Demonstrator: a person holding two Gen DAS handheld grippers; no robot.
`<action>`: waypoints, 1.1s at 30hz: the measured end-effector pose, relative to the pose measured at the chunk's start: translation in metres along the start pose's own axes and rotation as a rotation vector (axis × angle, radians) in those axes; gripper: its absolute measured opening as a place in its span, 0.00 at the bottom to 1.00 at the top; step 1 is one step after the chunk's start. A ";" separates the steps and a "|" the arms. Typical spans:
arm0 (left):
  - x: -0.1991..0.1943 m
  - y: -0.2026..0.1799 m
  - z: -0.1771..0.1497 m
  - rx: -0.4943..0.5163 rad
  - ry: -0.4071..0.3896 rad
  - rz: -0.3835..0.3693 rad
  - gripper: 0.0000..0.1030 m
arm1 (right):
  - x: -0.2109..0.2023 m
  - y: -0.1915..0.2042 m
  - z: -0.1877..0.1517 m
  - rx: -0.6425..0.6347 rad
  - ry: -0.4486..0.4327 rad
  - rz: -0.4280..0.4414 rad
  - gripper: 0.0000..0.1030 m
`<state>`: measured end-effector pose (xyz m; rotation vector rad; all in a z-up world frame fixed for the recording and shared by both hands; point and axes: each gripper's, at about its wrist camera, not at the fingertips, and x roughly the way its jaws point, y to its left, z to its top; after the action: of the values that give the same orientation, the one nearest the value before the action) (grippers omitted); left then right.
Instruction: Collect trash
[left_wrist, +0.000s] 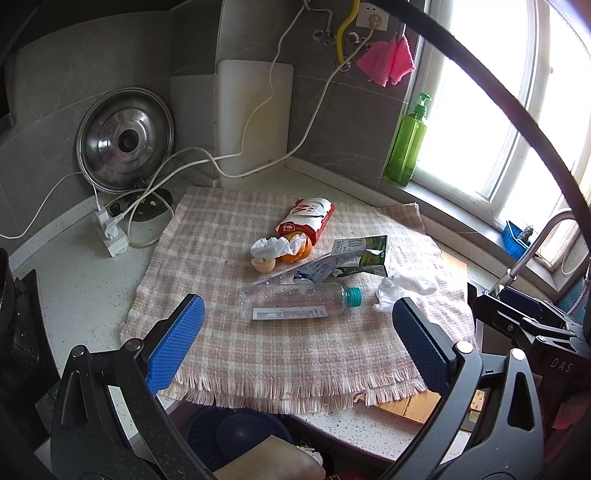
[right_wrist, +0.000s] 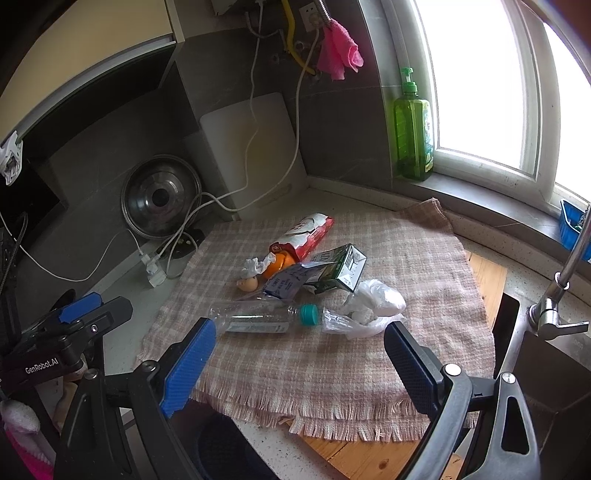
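Your left tongs (left_wrist: 297, 325) hang spread wide over the near edge of a checked cloth (left_wrist: 229, 236) on the worktop (left_wrist: 85, 280), empty, their blue pads touching nothing; your right tongs (right_wrist: 299, 343) are likewise spread wide and empty, poised above the same fringe from a little farther right. Both pairs angle forward and down at the pile of rubbish in the middle of the cloth. Nearest your tongs lies a clear plastic bottle (left_wrist: 291, 301) on its side, long axis running left to right, its teal cap (left_wrist: 352, 296) pointing right toward a crumpled white plastic bag (left_wrist: 404, 288). Just behind it sit a torn paper wrapper (left_wrist: 314, 267), a green carton (left_wrist: 364, 256) lying flat, an eggshell (left_wrist: 263, 264), orange peel (left_wrist: 295, 251) with a wad of tissue (left_wrist: 271, 245), and a red-and-white snack packet (left_wrist: 308, 219) pointing away toward the wall. A green soap bottle (left_wrist: 406, 144) stands on the windowsill, well apart.
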<state>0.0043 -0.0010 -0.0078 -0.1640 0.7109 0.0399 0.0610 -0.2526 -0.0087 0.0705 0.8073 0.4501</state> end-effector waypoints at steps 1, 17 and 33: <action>0.000 0.000 0.000 -0.001 0.000 0.001 1.00 | 0.000 0.000 0.000 -0.001 0.000 0.001 0.92; 0.010 0.009 -0.003 -0.022 0.020 0.006 1.00 | 0.006 0.000 -0.002 -0.005 0.015 0.000 0.92; 0.058 0.070 -0.017 -0.176 0.151 -0.001 1.00 | 0.049 -0.063 -0.004 0.106 0.132 -0.023 0.90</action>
<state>0.0307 0.0639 -0.0677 -0.3383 0.8586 0.0898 0.1098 -0.2895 -0.0595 0.1310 0.9608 0.3927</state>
